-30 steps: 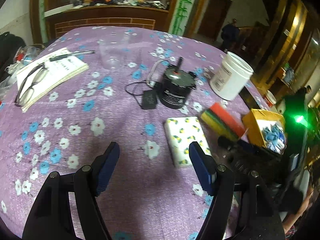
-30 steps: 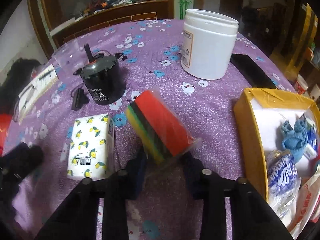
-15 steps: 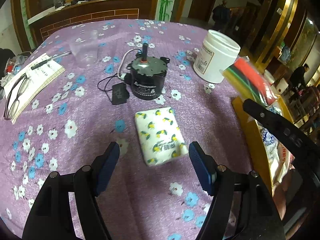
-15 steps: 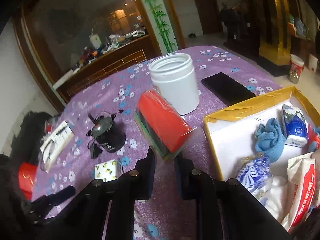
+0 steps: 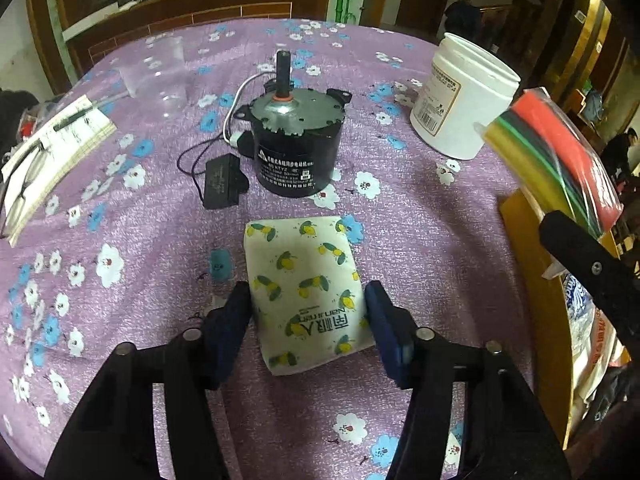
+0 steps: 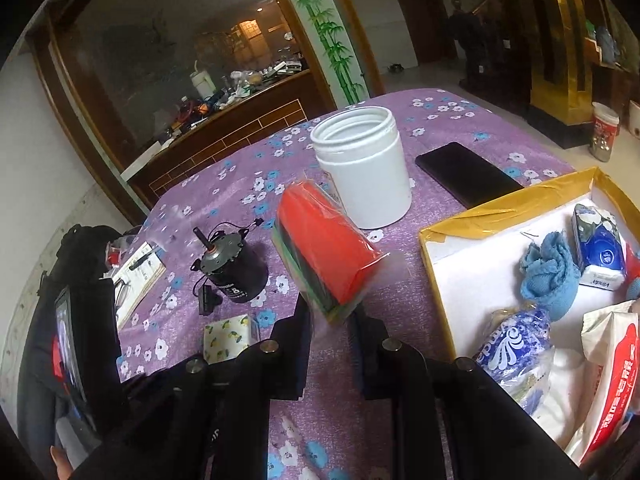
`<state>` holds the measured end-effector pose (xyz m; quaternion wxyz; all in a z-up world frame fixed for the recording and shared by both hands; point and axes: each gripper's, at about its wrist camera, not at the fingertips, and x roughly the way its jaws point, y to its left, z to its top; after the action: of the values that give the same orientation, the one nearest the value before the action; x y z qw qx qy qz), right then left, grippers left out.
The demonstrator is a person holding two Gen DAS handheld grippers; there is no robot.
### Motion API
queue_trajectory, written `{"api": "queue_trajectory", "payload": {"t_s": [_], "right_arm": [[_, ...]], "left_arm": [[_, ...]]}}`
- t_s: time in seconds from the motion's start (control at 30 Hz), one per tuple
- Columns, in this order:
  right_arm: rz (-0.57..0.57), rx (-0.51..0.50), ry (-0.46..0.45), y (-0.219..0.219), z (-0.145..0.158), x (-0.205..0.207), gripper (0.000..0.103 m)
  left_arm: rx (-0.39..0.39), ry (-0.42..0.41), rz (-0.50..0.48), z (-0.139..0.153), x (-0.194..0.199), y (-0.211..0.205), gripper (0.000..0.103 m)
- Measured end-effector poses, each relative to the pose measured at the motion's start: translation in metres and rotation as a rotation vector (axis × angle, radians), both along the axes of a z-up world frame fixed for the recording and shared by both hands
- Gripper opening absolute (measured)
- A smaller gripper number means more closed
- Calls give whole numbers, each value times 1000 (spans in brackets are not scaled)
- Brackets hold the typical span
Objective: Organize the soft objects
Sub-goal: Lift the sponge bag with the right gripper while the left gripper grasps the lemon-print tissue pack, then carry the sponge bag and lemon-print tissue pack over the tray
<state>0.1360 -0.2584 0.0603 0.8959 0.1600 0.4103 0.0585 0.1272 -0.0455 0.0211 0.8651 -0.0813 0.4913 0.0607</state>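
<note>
While the left tool [image 5: 306, 312] straddles the tissue pack [image 5: 306, 292] with a blue pad at each long side, near or just touching and not visibly squeezing, it reads as spread and not yet clenched. The pack lies flat on the purple counter [image 5: 120, 208] directly ahead of this tool, its long axis running away along the fingers toward the black motor [image 5: 296, 148], which stands just beyond its far end; the printed near end sits deep between the pads. So closing across the short width looks like the fitting grasp, and the left tool is plainly the nearer one.

The right tool [image 6: 330, 316] is clenched on the sponge pack [image 6: 326, 250] (red face up, in clear wrap), lifted off the counter and slanting up and away to the left. The yellow-rimmed box [image 6: 436, 276] of soft things lies just to its right, beside the white jar [image 6: 364, 172].
</note>
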Motion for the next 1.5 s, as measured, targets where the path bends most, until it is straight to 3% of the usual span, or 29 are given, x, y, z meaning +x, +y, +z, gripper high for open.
{"api": "queue_trajectory", "payload": {"t_s": [0.33, 0.5, 0.9, 1.5], "right_arm": [[9, -24, -8, 6, 1, -1, 18], [6, -26, -12, 5, 2, -2, 18], [-32, -36, -46, 1, 13, -12, 18], [-154, -8, -152, -32, 46, -79, 18]], "left_arm": [[-10, -96, -2, 19, -14, 5, 51], [20, -182, -3, 34, -25, -1, 51], [41, -293, -22, 56, -40, -9, 51], [51, -449, -120, 82, -69, -35, 51]]}}
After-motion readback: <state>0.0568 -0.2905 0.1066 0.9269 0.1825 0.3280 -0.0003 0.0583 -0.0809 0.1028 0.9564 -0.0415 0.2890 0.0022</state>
